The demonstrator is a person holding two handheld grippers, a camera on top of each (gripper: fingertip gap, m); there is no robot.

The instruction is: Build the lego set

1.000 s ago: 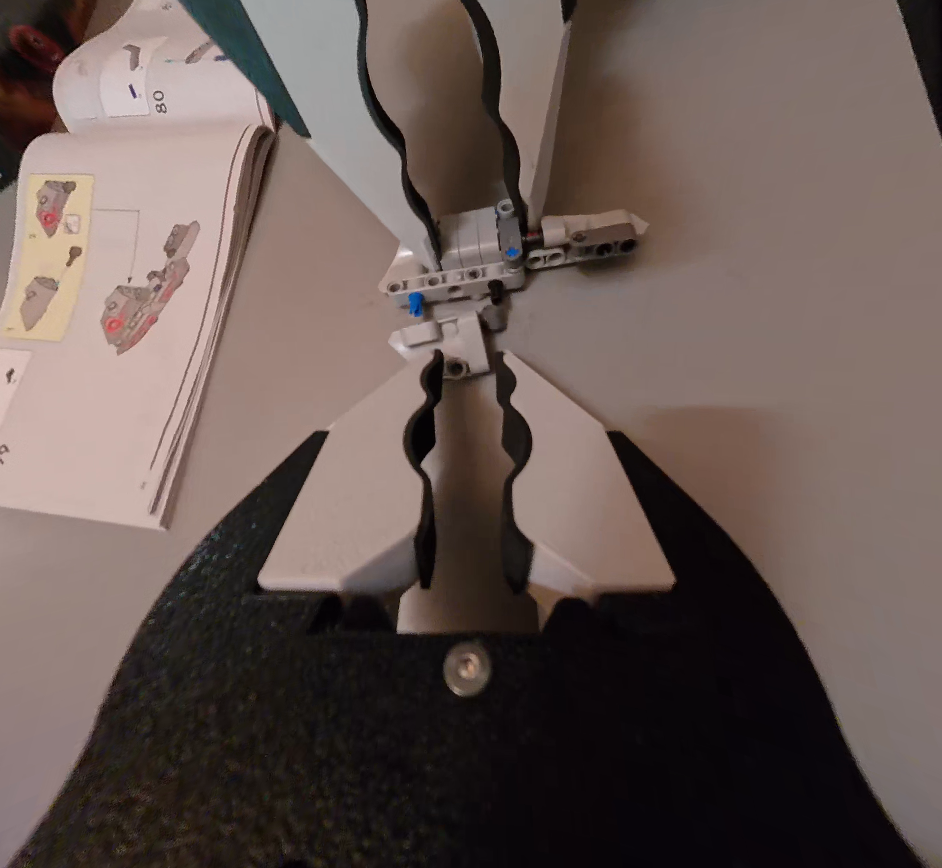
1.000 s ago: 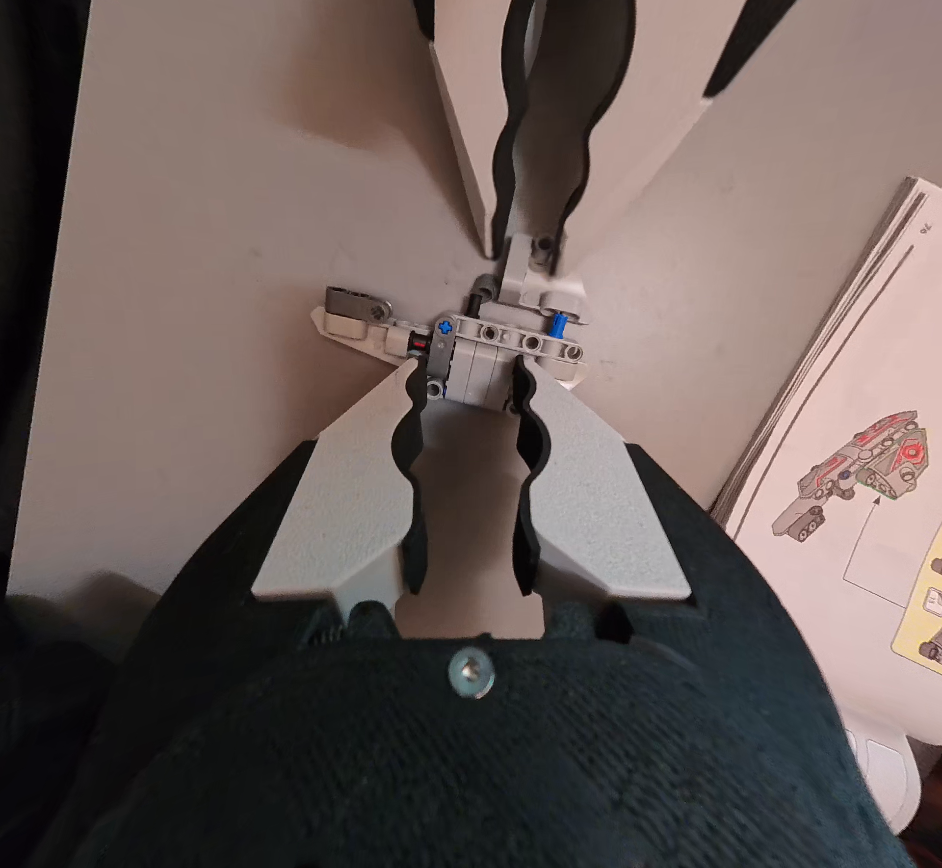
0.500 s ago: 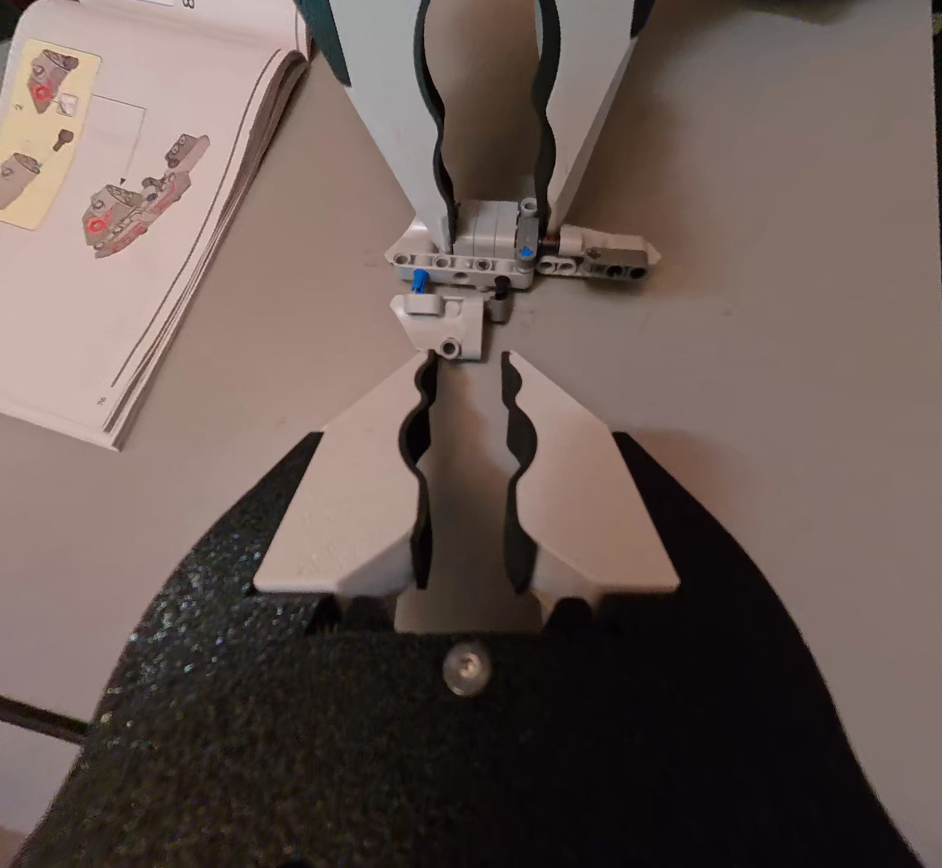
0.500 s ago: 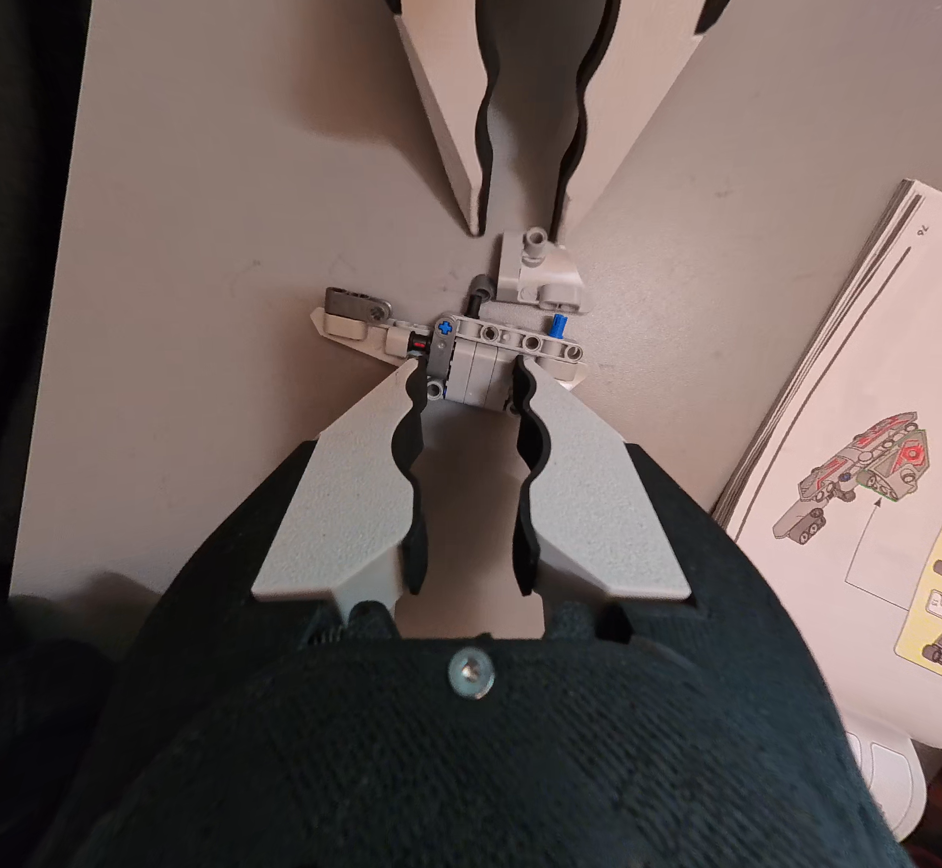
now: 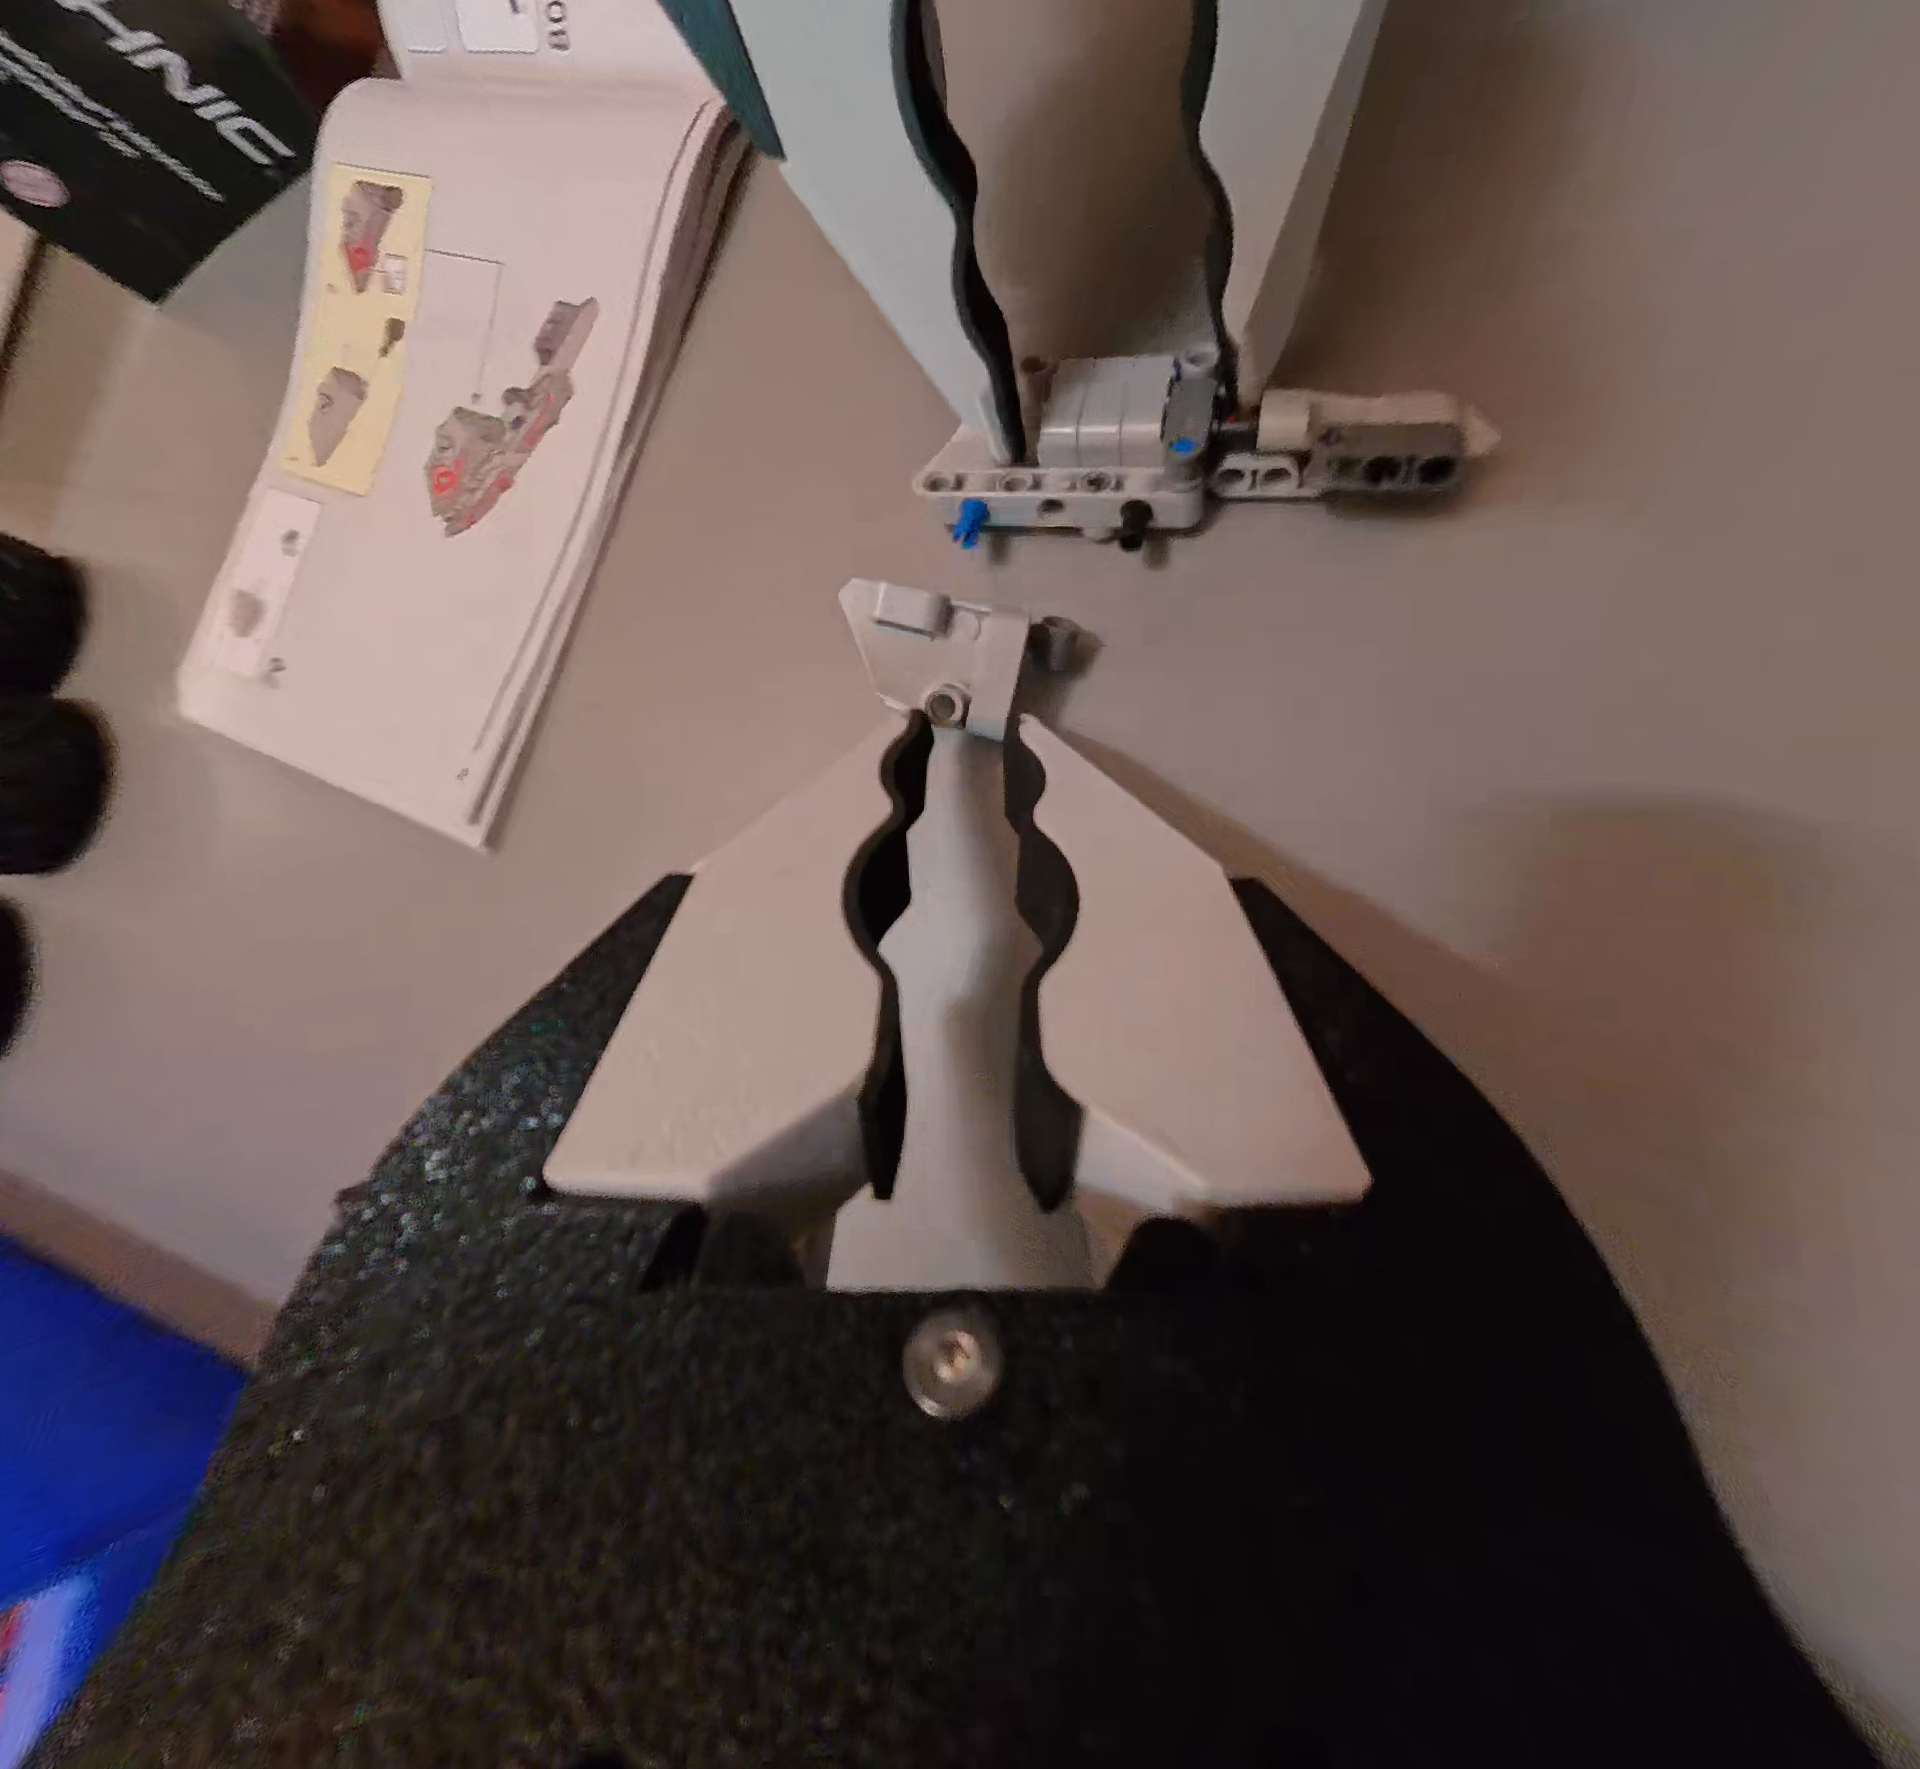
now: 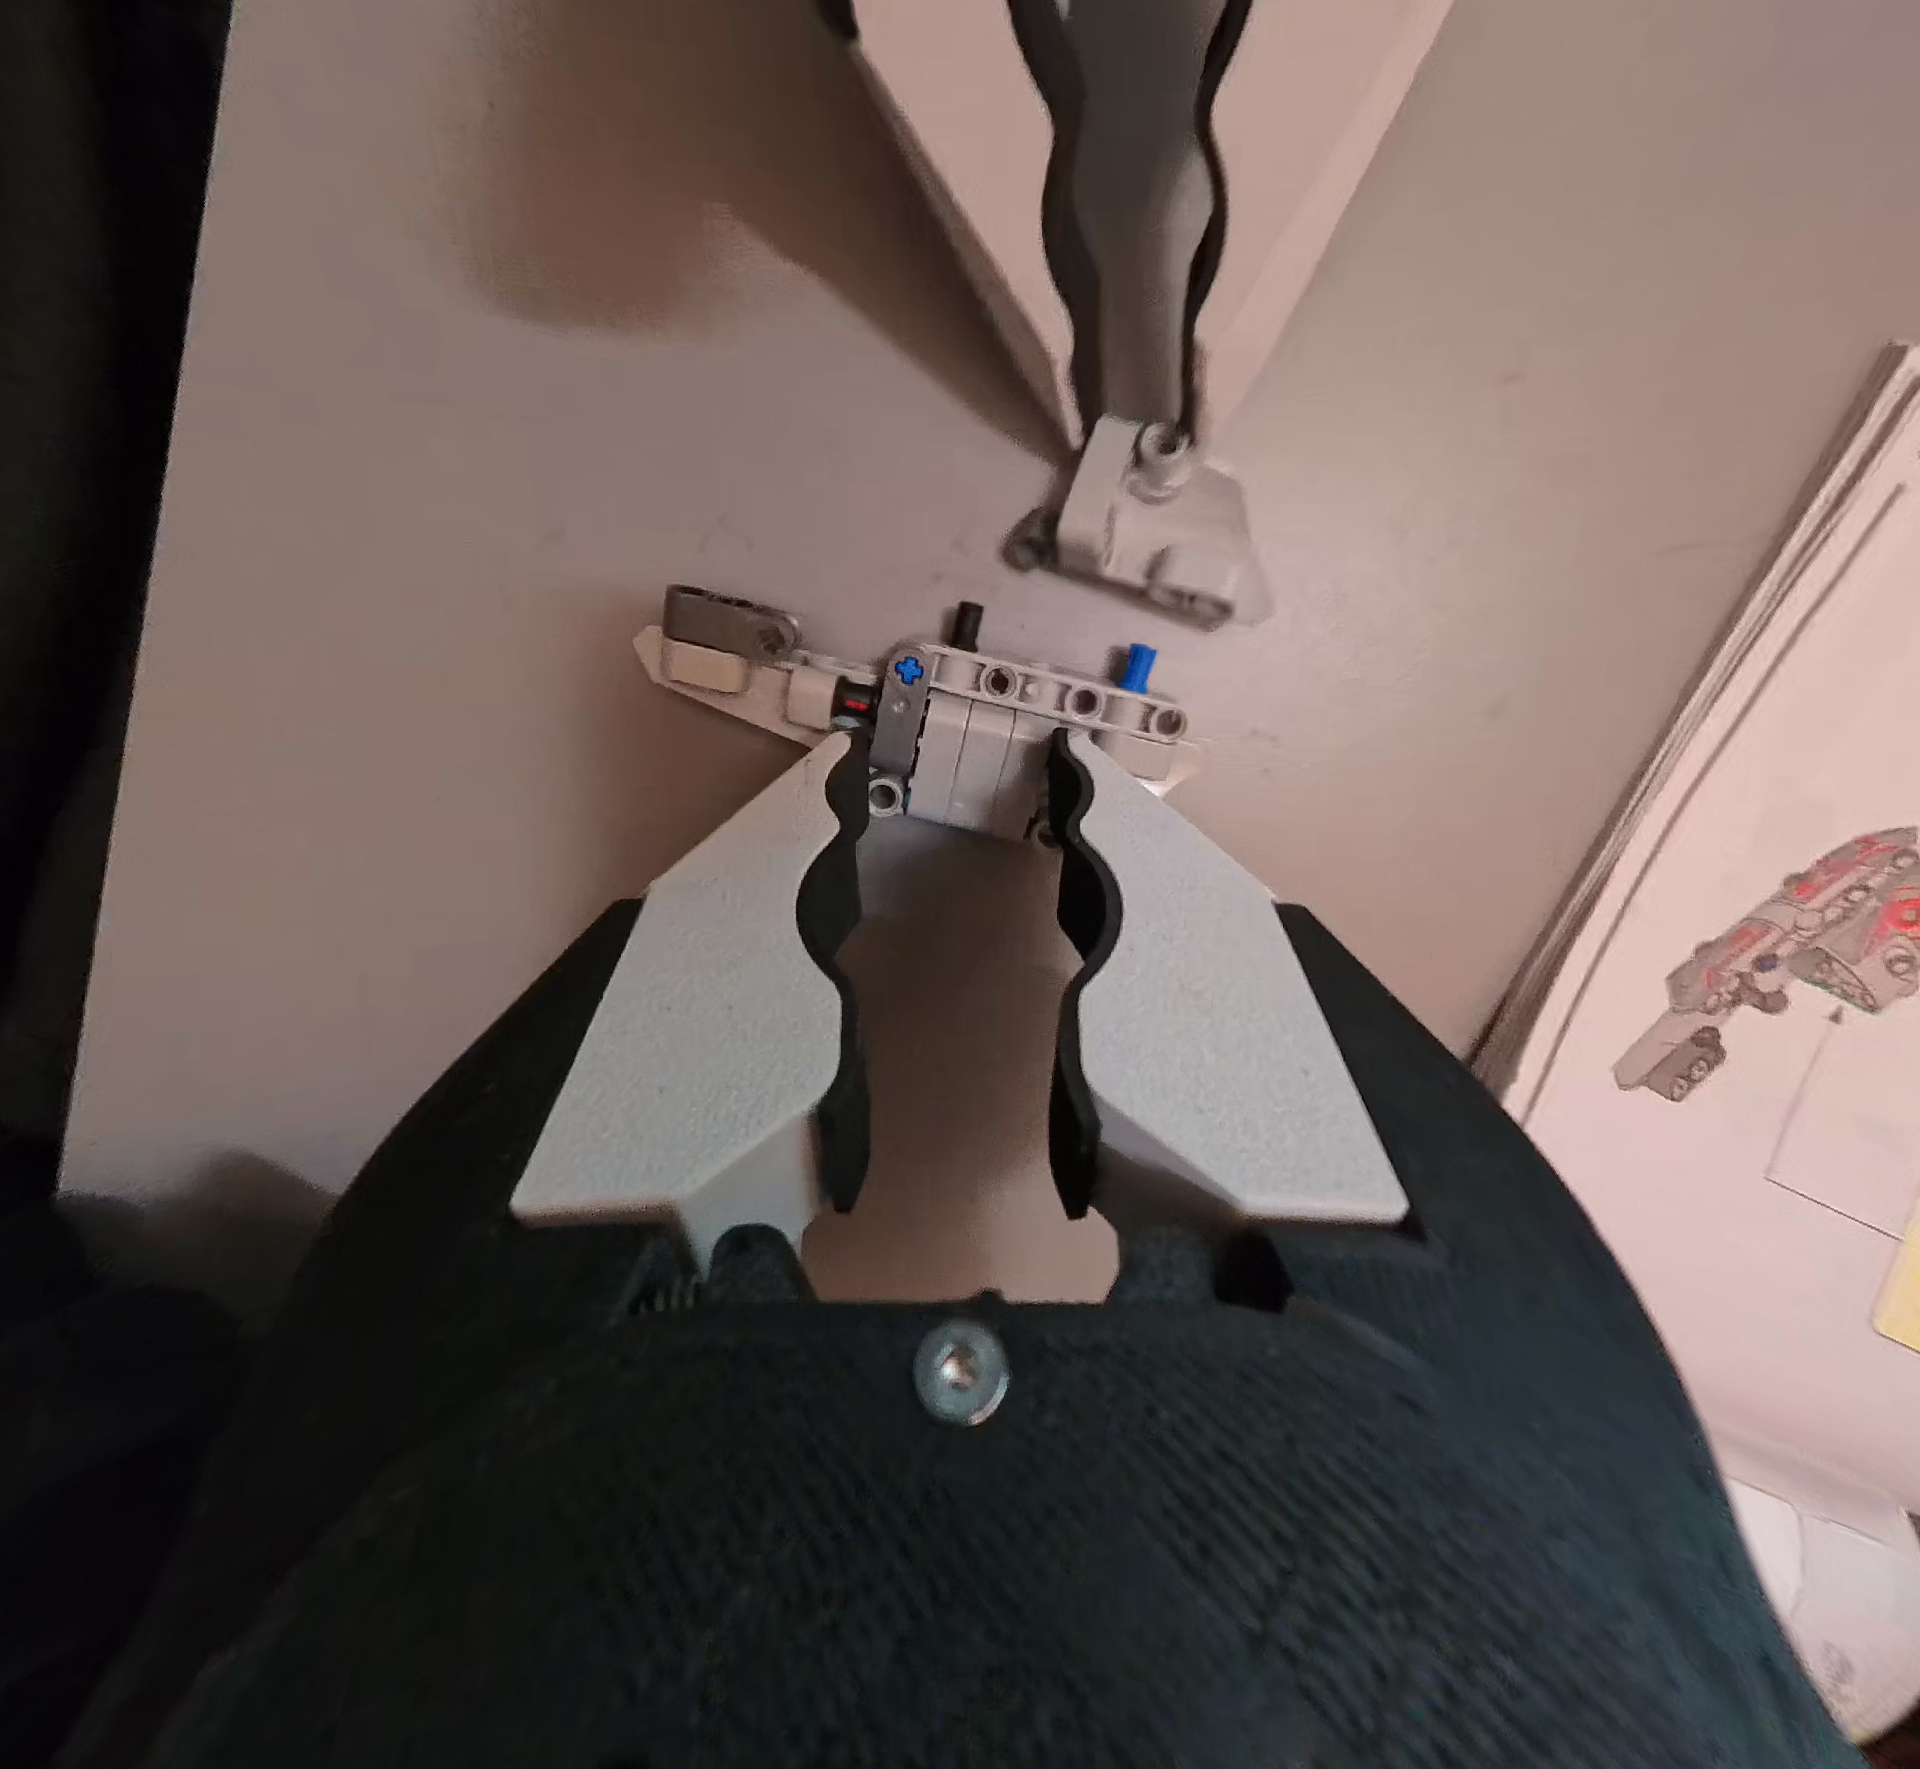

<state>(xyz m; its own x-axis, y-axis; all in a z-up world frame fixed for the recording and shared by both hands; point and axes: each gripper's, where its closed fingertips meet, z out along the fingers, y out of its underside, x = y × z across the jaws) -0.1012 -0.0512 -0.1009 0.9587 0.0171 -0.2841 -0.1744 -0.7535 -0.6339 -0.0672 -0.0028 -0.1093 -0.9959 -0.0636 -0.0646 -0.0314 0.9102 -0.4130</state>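
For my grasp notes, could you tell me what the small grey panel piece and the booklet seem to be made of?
Small grey panel piece: looks like hard moulded plastic with a smooth satin finish, judging by crisp edges and moulded holes. Booklet: matte printed paper, many thin pages fanned at its edge.

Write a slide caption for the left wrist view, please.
Left gripper pinching a small light-grey angled panel piece, facing the right gripper clamped on the grey beam assembly beside an open instruction booklet.
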